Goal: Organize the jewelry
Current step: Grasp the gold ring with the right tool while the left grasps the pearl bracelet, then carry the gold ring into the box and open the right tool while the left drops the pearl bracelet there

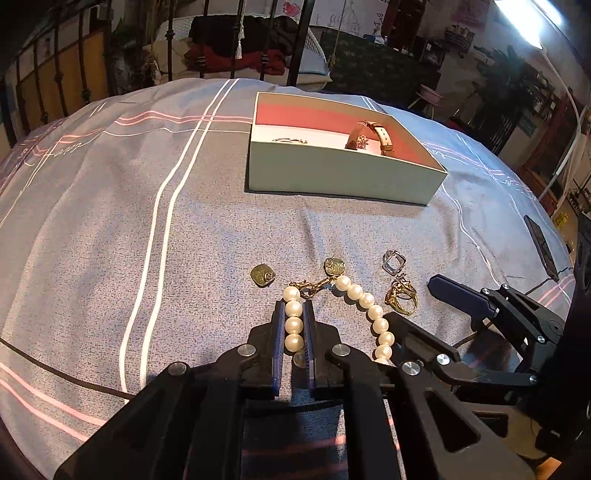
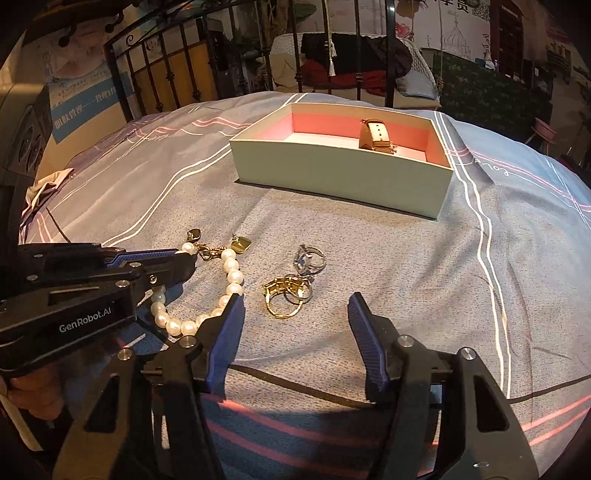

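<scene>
- The left gripper [image 1: 293,314] is clamped on the pearl bracelet [image 1: 373,310]: three or four pearls sit pinched in a row between its blue-padded fingers [image 1: 277,332], low against the bedding.
- The right gripper [image 2: 295,306] stands with its jaws wide apart and holds nothing; its tips rest near the bedspread, the left one touching or just over the pearl strand, the rings just ahead between the two.
- The bracelet's free end curves away to the right of the left gripper, with a gold clasp chain [image 1: 314,286] at its top joining the two ends.
- Two flat greenish-gold earrings lie just beyond the clasp: one [image 1: 263,275] apart to the left, the other [image 1: 334,266] touching the chain.
- Rings lie in a small cluster right of the pearls: a silver one [image 1: 393,260] and a gold one [image 1: 400,297] are plain; the right wrist view suggests three or four overlapping, but I cannot count them surely.
- One open box [image 1: 332,177], pale green outside and pink inside, sits well beyond the jewelry. In it are a tan-strapped watch [image 1: 373,136] standing on edge and a small silvery piece [image 1: 290,140].
- All rests on a grey-blue bedspread [image 1: 110,221] with white and pink stripes.
- Behind stand a black iron bed frame [image 2: 155,70], a heap of dark and red clothes, and cluttered shelves under a bright ceiling lamp [image 1: 524,18].
</scene>
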Demonstrator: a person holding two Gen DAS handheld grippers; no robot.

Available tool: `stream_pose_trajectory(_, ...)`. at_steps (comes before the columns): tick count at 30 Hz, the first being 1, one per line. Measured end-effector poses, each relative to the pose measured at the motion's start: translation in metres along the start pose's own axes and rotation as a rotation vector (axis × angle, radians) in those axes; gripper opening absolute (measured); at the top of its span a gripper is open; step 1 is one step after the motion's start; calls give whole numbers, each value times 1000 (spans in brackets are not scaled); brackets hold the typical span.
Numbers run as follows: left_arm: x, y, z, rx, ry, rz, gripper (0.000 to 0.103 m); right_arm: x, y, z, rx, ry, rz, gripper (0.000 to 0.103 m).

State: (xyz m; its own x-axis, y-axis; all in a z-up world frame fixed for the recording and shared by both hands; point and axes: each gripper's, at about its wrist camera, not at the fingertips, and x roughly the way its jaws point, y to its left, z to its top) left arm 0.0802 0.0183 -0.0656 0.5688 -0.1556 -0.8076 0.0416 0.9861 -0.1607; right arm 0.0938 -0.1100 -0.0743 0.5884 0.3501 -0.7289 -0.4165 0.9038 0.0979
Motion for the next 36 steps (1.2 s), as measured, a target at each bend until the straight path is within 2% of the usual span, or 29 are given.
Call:
stream_pose_trajectory(4,-1,0,0,0,2,-6,9,5,9,0,-37,-4,-14,46)
stream_pose_trajectory(8,-2,1,0,-4,2,-9,9,0,-5,-2,17,-11,2,23)
stream_pose_trajectory(16,-3,2,-2,-5,1,-11,9,-6,-7,-4,24,-32,31,22)
stream_pose_trajectory(23,-4,2,-1,-8,-2,-18,9,-18,-9,-6,86,-35,145,22)
stream_pose_trajectory(36,-39,-19,38,55,-127,-68,9,-39,-20,14,74,-117,100,22)
